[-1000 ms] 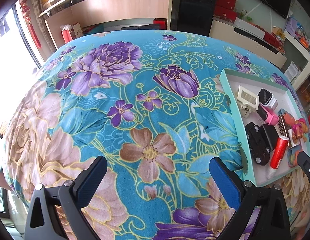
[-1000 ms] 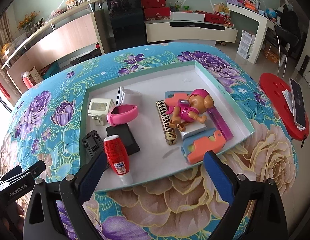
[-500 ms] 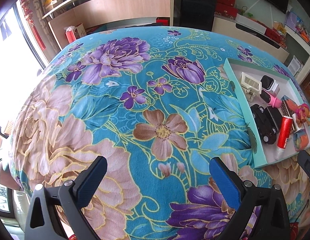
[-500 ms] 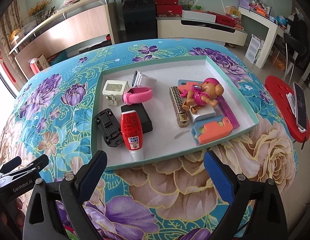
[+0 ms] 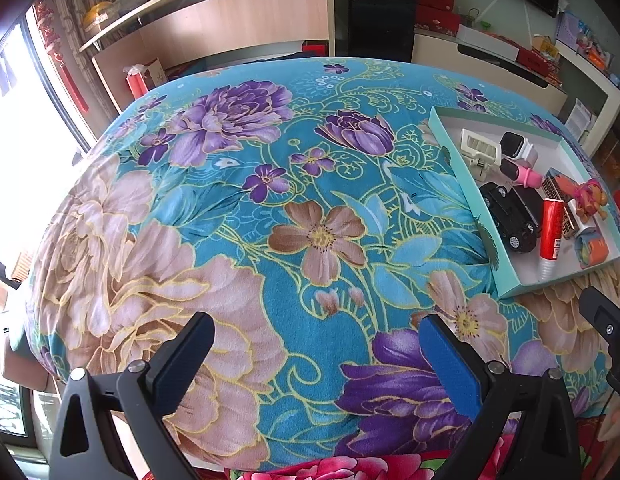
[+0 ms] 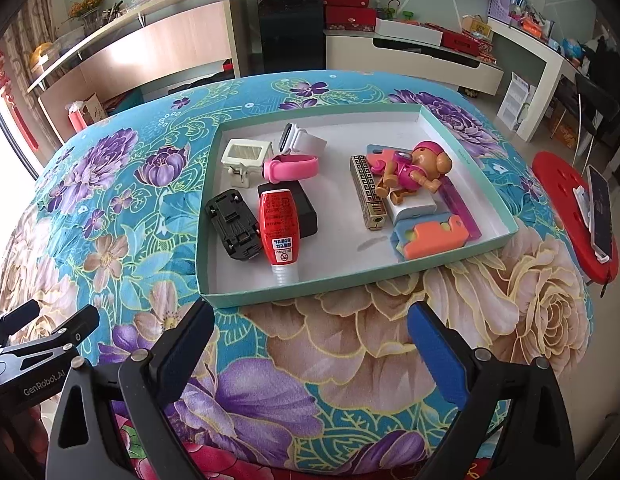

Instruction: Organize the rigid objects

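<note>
A teal-rimmed white tray lies on the floral table and holds a black toy car, a red glue bottle, a pink watch, a white watch, a cream clip, a gold patterned bar, a pink puppy toy and orange foam pieces. The tray also shows in the left wrist view. My right gripper is open and empty, in front of the tray. My left gripper is open and empty over bare cloth, left of the tray.
The table is covered by a blue floral cloth. A red stool with a phone stands to the right. Shelves and cabinets line the back wall. The left gripper's body shows at the right view's lower left.
Both grippers have pulled back toward the table's near edge and risen; the tray looks farther and smaller. Both stay open and empty. The tray's objects have not moved.
</note>
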`<state>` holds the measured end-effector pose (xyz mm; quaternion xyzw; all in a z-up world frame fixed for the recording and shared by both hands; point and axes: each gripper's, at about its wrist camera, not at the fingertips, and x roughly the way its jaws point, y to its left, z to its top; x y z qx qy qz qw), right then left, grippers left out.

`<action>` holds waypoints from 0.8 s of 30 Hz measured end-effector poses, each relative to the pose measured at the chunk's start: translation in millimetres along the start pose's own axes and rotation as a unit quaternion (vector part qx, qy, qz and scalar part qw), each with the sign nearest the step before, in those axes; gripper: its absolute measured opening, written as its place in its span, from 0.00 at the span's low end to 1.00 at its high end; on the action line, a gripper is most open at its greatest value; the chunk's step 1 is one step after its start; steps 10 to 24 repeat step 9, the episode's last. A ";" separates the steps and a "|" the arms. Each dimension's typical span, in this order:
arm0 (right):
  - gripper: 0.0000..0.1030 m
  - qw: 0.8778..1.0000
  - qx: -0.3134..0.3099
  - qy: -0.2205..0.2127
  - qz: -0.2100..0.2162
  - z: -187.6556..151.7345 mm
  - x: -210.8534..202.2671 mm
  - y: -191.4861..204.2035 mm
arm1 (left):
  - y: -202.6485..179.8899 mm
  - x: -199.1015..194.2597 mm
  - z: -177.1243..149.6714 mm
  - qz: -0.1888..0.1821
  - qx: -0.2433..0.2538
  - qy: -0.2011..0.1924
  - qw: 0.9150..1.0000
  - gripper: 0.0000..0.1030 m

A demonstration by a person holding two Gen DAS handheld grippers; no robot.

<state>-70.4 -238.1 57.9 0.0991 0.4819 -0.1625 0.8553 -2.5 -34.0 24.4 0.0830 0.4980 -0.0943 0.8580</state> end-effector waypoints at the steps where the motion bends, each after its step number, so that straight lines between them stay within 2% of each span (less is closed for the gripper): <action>1: 0.94 1.000 -0.001 0.000 0.000 -0.6 -1.3 0.2 | 0.4 -1.7 -0.5 0.001 0.000 -0.001 1.000 1.00; 24: 0.94 1.000 -0.004 -0.001 0.001 -3.2 -10.5 1.0 | 0.0 -12.7 -5.1 0.006 0.012 -0.012 1.000 1.00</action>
